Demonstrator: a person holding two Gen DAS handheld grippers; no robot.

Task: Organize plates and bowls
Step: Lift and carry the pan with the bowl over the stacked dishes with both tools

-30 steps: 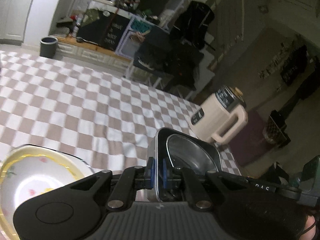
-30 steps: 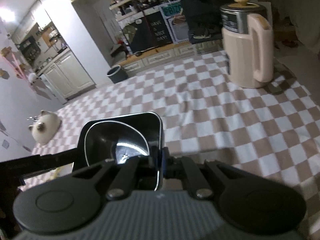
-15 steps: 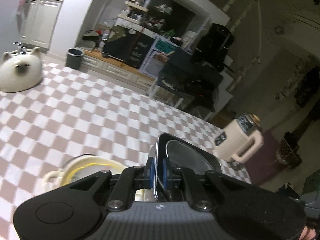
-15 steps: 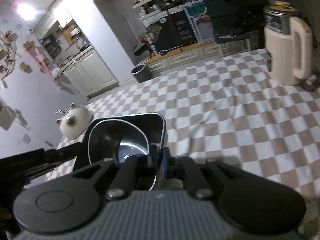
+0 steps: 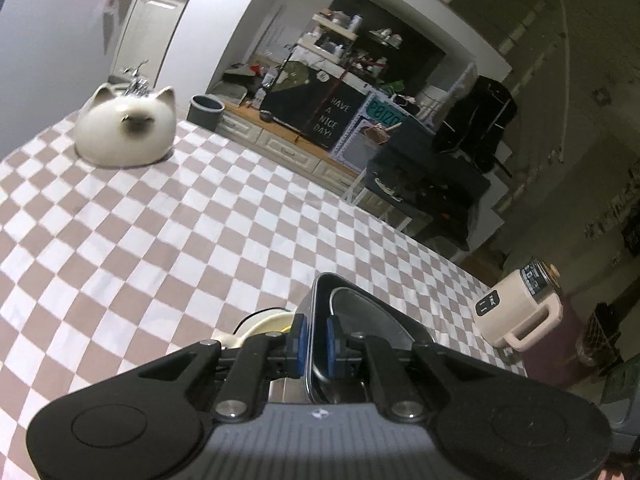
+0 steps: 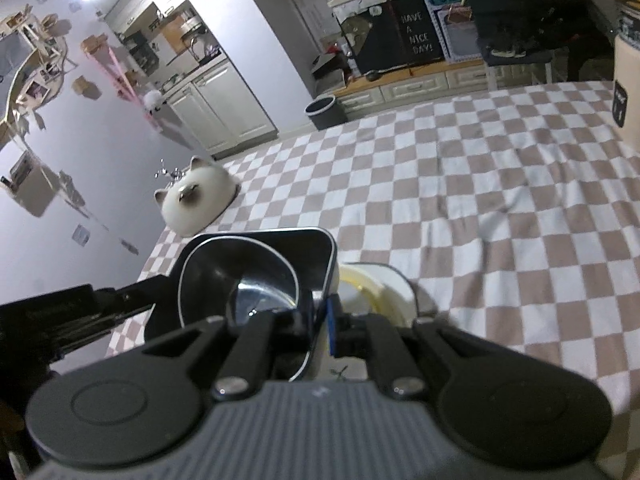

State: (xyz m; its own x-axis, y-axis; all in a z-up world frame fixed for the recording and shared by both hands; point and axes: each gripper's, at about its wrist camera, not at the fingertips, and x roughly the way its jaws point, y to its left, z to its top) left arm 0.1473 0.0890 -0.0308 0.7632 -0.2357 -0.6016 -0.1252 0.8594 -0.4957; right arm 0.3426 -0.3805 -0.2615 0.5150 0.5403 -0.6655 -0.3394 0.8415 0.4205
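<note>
Bowls are the job here, and the dark square tray [image 5: 320,300] with a shiny metal bowl [image 6: 244,276] sitting inside it is being carried by both grippers at once. Seen from the left wrist, the left gripper [image 5: 313,342] has its blue pads [image 5: 299,340] squeezed tight on one wall of the tray. Seen from the right wrist, the right gripper [image 6: 320,330] is pinched on the opposite wall in the same way, and the left one shows there as a dark arm at the far side. A second ago the big white dish with the yellow rim [image 6: 374,290] lay well off to the left in the left wrist view. Now only a small piece of it peeks out just beside the tray, partly under it, so the tray has travelled across the checkered tablecloth [image 5: 168,240] toward that dish. The white cat-shaped pot [image 5: 126,130] has also come into sight, and the cream kettle [image 5: 520,312] now looks farther off. I think the tray is about to be set down on the yellow-rimmed dish to make a stack, but it is not resting on anything yet, as far as I can tell. Both hands need to lower together so the metal bowl does not slide.
</note>
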